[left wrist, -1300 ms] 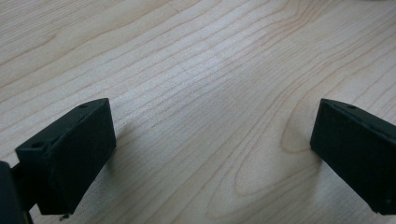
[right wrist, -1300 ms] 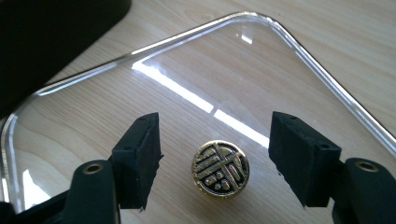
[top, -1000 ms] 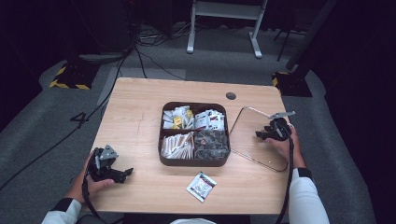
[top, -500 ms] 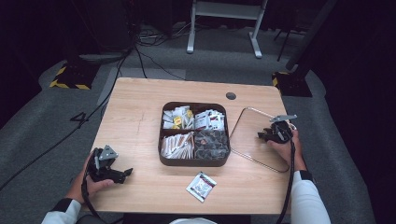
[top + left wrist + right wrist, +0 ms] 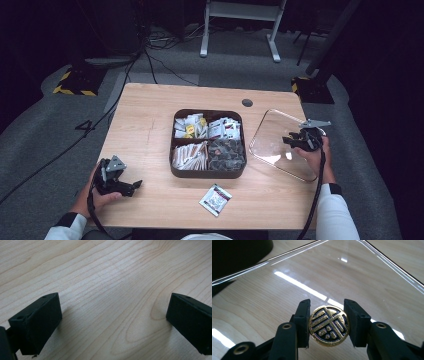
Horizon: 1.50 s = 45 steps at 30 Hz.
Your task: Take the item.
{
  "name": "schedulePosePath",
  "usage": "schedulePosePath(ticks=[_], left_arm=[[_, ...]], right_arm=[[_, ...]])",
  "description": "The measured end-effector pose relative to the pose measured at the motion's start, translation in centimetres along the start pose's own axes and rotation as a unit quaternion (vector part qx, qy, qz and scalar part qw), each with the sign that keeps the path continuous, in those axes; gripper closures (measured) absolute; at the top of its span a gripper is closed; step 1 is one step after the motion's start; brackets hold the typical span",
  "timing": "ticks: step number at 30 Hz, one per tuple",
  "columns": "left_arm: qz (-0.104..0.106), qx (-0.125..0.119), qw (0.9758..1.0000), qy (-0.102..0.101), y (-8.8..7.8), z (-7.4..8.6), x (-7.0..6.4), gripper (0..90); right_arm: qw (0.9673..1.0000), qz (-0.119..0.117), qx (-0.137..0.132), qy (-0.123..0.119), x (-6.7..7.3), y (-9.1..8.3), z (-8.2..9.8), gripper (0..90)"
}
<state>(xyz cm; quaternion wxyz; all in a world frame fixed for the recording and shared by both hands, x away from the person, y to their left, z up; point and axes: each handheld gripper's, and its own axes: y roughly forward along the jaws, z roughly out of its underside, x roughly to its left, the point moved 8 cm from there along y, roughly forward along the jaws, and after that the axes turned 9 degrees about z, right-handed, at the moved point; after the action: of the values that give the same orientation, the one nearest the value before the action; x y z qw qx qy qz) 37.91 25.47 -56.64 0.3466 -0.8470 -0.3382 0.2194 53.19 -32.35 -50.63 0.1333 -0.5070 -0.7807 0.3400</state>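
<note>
- Your right gripper (image 5: 329,323) has just been closing; its jaws now press both sides of the round gold-and-black knob (image 5: 329,325), so the knob is held.
- That knob sits at the middle of the clear lid (image 5: 280,145), which spreads out ahead of and around your jaws, tilted, with its near edge low by the wooden table (image 5: 145,125) and its far side raised.
- The dark compartment box (image 5: 208,172), packed with sachets and packets, lies beyond the lid's edge on the side toward your left gripper (image 5: 131,185).
- Your left gripper rests apart from all this, jaws wide, bare wood between them.
- One loose packet (image 5: 215,199) lies between your two grippers, just in front of the box.
- Handling judgement: the lid looks rigid, smooth and probably brittle; glossy surface suggests it would slide if taken by the rim.
- The knob is the sensible hold; it is small and round, so the lid may swing or rotate about it. Keep the grip centred and carry it level.
- Watch the lid's rim against the box wall when lowering.
</note>
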Motion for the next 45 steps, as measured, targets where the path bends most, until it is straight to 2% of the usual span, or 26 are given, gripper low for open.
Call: schedulePosePath(ticks=[3,14,21,26,37,45], left_arm=[[0.000,0.000,1.0000,0.000,0.0,0.0,0.0,0.4],[0.001,0.001,1.0000,0.000,0.0,0.0,0.0,0.4],[0.002,0.001,1.0000,-0.001,0.0,0.0,0.0,0.3],[0.002,0.001,1.0000,-0.001,0.0,0.0,0.0,0.3],[0.001,0.001,1.0000,-0.001,0.0,0.0,0.0,0.3],[0.002,0.001,1.0000,-0.001,0.0,0.0,0.0,0.2]], right_arm=[[0.9999,0.000,-0.010,0.004,-0.1,-0.7,-0.7,58.6],[0.9991,-0.007,-0.040,-0.014,0.9,-2.9,-3.4,58.6],[0.9978,-0.014,-0.058,-0.027,2.2,-4.4,-5.9,58.6],[0.9968,-0.023,-0.064,-0.041,3.4,-4.9,-7.4,58.7],[0.9933,-0.056,-0.069,-0.074,7.9,-4.2,-10.3,58.6],[0.9884,-0.088,-0.069,-0.103,12.3,-2.9,-12.1,58.7]])
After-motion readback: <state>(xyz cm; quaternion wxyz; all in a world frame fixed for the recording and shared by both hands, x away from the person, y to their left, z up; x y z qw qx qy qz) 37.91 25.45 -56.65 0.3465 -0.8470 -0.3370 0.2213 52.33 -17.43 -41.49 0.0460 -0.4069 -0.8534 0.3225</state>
